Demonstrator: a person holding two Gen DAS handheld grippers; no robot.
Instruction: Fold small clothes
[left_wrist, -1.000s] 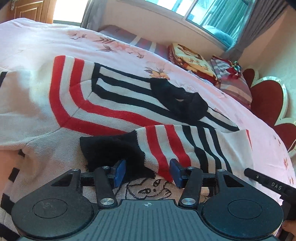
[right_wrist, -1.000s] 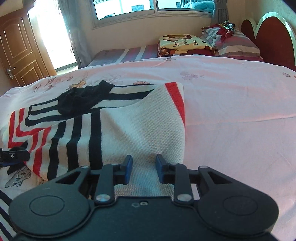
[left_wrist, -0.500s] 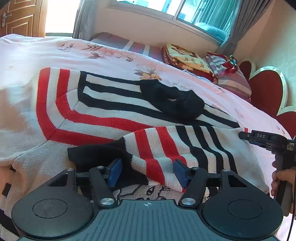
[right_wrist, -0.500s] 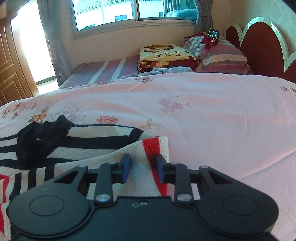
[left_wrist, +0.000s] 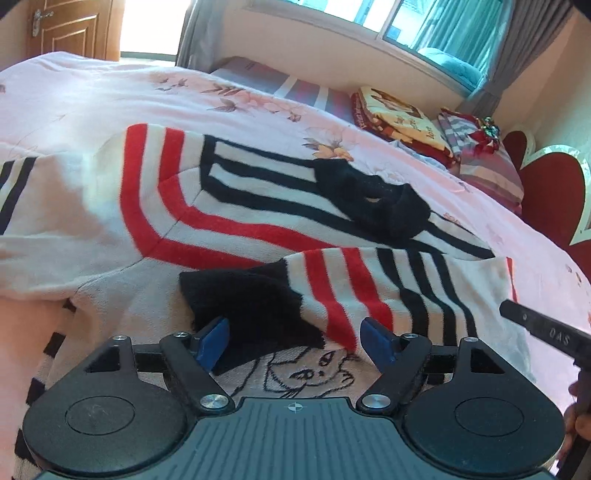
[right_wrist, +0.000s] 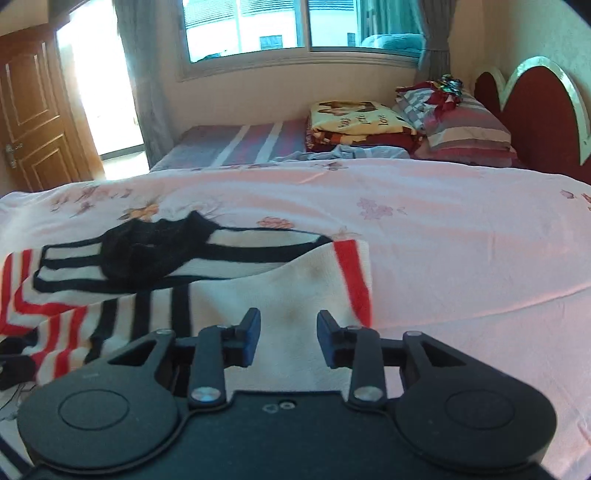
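Here both claws, left (left_wrist: 293, 341) and right (right_wrist: 288, 341), gape over the sweater (left_wrist: 229, 206), its hem hidden.

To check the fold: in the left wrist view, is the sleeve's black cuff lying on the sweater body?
Yes, the black cuff of the folded sleeve rests on the sweater front, near the open left gripper.

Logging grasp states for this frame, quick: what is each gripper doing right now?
Left gripper: open, jaws wide around the sleeve, holding nothing.
Right gripper: open, over the sleeve, holding nothing.
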